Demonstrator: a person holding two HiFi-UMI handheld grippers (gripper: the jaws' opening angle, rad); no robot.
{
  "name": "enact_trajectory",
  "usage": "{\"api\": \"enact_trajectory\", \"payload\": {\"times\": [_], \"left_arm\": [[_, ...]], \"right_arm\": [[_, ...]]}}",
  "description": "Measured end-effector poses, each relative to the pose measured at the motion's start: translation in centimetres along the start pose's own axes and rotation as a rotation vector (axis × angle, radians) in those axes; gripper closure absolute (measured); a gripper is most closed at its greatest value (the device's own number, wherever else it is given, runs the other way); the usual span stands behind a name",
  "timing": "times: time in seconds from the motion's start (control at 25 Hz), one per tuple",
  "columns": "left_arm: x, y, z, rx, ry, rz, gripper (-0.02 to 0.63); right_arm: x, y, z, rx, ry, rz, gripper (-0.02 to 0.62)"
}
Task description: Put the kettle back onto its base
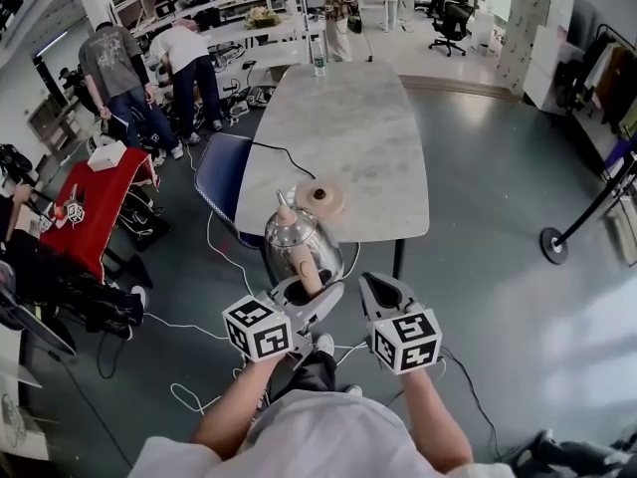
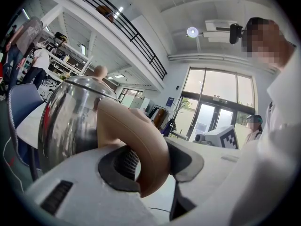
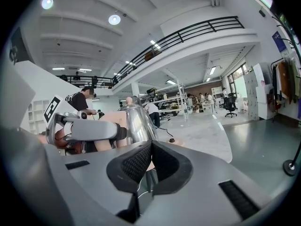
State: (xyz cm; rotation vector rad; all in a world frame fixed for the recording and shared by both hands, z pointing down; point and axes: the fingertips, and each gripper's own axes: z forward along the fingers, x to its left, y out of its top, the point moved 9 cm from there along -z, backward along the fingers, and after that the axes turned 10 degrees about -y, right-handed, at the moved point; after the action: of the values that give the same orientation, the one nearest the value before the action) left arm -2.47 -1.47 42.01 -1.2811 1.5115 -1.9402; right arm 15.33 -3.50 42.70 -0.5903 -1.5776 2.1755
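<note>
We should carry the kettle (image 1: 295,239) over the round base (image 1: 322,197) just above it in frame on the table (image 1: 348,118), hold it upright and lower it centred. For now it hangs low in the centre of the head view, short of the table's edge. Our left gripper (image 1: 304,292) is clamped on the tan handle (image 2: 146,140), with its jaws set wide around it. The right gripper (image 1: 383,292) is closed and empty.

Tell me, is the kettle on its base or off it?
Off. The left gripper holds the kettle by its handle near the table edge; the round base lies bare beyond it.
</note>
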Motion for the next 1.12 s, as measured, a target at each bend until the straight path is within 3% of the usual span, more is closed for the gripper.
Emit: {"api": "enact_trajectory", "payload": {"times": [1.12], "left_arm": [[15.3,4.5,5.0,0.078,-0.051,-0.001,0.454]], "right_arm": [[-2.9,3.8,14.1,0.033,-0.050,-0.013,0.591]]}}
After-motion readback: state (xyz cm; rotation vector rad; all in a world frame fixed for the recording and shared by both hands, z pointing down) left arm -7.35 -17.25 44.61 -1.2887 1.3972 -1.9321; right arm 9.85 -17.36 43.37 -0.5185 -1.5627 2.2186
